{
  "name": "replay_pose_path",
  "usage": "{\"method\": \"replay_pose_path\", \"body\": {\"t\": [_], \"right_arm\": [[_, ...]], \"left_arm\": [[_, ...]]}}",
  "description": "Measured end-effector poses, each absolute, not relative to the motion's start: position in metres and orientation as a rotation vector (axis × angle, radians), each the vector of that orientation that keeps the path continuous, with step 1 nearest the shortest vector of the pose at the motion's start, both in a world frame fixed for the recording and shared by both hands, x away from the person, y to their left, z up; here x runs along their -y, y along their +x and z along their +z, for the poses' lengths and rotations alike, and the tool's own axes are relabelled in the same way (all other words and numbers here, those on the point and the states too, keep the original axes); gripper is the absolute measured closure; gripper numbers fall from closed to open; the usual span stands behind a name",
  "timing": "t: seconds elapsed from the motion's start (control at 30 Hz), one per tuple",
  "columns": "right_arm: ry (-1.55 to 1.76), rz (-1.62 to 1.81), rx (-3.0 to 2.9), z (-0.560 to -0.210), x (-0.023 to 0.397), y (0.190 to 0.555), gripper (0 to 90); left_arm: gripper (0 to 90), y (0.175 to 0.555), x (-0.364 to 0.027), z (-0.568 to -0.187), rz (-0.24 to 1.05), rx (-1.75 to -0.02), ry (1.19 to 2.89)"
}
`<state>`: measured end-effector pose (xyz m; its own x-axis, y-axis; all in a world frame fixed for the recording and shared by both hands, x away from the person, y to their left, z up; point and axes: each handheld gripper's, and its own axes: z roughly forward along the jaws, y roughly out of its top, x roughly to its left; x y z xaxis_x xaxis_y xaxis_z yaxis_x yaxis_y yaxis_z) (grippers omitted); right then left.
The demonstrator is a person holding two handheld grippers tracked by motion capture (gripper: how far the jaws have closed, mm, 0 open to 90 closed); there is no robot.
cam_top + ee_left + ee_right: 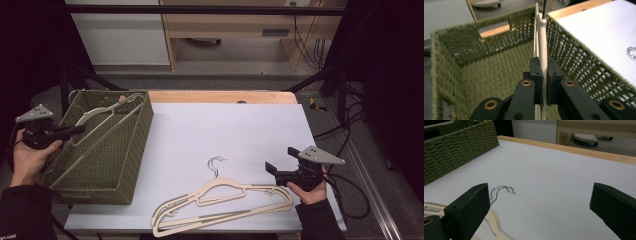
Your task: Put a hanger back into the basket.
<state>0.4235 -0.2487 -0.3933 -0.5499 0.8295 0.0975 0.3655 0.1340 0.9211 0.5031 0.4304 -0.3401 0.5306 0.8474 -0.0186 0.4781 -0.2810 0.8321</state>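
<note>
Near edge, 6 o'clock: two cream hangers (pixel 222 202) stacked on white table (pixel 225 130), overlap blurs outlines. Right gripper (pixel 272 169) at 4 o'clock, jaws spread, nothing between. Left gripper (pixel 80 130) at 9 o'clock, jaws pinching held hanger (pixel 543 47) inside green basket (pixel 132 165); its hook hidden, far end cut off.

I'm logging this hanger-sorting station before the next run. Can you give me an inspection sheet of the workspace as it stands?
Surface: white sheet over a wooden tabletop.
Job's things: green woven basket at the left; one cream plastic hanger held inside it; stacked cream hangers with wire hooks on the sheet's near edge.
Clutter: nothing seen.
Grippers: left gripper shut on the hanger over the basket; right gripper open, beside the stacked hangers, holding nothing.
Cables: black cable trailing from the right gripper; more black cables on the floor behind.
Surroundings: black frame bars, wooden furniture beyond.
</note>
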Motion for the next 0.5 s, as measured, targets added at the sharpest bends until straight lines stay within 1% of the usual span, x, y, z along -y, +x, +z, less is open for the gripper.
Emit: {"method": "replay_pose_path", "body": {"t": [0.17, 0.4, 0.5], "right_arm": [[1.153, 1.406, -1.973, -0.393, 0.248, 0.423, 3.6], [1.148, 1.407, -1.975, -0.394, 0.248, 0.423, 3.6], [1.149, 1.409, -1.974, -0.393, 0.248, 0.423, 3.7]], "left_arm": [[85.6, 0.508, -0.428, -0.362, 0.526, -1.114, 1.935], [84.2, 0.514, -0.421, -0.377, 0.504, -1.166, 1.961], [83.7, 0.514, -0.422, -0.381, 0.52, -1.203, 1.972]]}}
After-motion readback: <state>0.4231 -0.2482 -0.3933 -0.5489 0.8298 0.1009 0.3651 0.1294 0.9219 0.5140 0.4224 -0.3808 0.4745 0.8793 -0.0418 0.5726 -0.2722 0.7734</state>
